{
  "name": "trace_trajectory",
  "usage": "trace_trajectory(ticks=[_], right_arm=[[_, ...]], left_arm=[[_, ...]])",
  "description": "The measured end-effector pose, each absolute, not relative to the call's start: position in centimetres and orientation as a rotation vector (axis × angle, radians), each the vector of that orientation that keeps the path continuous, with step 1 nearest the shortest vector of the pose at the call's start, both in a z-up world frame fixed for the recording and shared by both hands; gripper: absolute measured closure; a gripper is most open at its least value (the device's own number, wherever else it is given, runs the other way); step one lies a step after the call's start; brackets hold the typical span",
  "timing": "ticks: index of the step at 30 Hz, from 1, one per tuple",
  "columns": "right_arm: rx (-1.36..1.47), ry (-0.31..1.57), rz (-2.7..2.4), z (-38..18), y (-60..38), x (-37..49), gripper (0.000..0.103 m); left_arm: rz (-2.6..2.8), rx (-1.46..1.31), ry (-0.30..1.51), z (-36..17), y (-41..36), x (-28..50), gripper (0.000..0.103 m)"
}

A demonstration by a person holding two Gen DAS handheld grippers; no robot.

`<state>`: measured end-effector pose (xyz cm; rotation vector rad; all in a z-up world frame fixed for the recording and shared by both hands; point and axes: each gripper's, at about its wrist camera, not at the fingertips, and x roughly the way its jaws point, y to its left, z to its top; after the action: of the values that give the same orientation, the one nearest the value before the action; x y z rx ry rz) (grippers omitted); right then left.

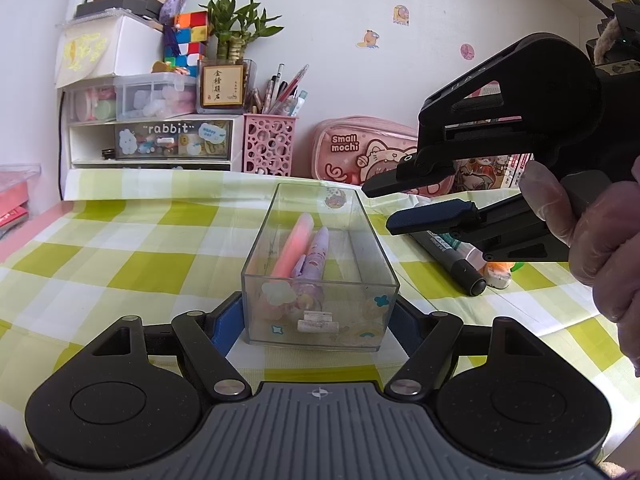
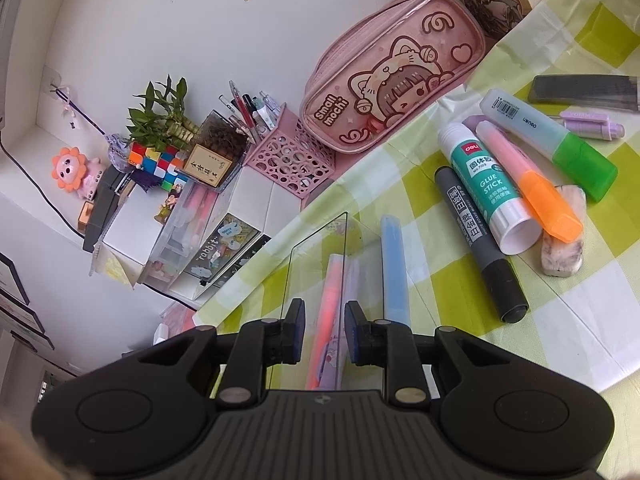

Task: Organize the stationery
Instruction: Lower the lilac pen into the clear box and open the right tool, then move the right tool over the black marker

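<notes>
We were midway through filling the clear box, one hand steadying it while the other hung empty above it.

Our left gripper (image 1: pixel 320 326) was clamped across the near end of the clear box (image 1: pixel 320 276), which sat on the checked tablecloth (image 1: pixel 120 264) with a pink highlighter (image 1: pixel 290 248) and a purple pen (image 1: pixel 314 256) already inside. Our right gripper (image 2: pixel 324 334) hovered over the box's right side with its jaws parted and nothing between the pads; a blue pen (image 2: pixel 394 268) lay under it, though we could not tell whether inside the box or just beside it. To the right waited the grey marker (image 2: pixel 480 244), glue stick (image 2: pixel 486 188), orange-capped highlighter (image 2: pixel 532 184) and eraser (image 2: pixel 562 240). The next move, we judged, called for swinging right to the nearest item in that pile, probably the marker, and closing squarely across its barrel.
</notes>
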<state>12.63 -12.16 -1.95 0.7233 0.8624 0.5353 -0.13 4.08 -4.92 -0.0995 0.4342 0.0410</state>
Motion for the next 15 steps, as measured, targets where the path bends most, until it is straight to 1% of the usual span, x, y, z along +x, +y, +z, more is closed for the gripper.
trace_trajectory(ticks=[4,7,10,12,14,15], right_arm=[[0.698,0.852,0.541,-1.6,-12.0,12.4,0.071],[0.663,0.829,0.537,-1.1,-12.2,11.9,0.064],[0.606,0.771,0.501,-0.5,-13.1,11.2,0.056],[0.547,0.723,0.458,-0.1,-13.9,10.6,0.046],[0.487,0.677,0.416,0.1,-14.5,9.9,0.041],[0.462,0.661,0.401,0.1,-14.8,9.7,0.04]], left_arm=[[0.041,-0.1,0.434,-4.9,4.1,-0.1,0.029],[0.042,-0.1,0.434,-4.9,4.0,-0.1,0.029],[0.041,-0.1,0.434,-4.9,4.1,-0.1,0.029],[0.041,-0.1,0.434,-4.9,4.1,-0.1,0.029],[0.042,-0.1,0.434,-4.9,4.1,-0.1,0.029],[0.042,-0.099,0.434,-4.9,4.0,-0.1,0.029]])
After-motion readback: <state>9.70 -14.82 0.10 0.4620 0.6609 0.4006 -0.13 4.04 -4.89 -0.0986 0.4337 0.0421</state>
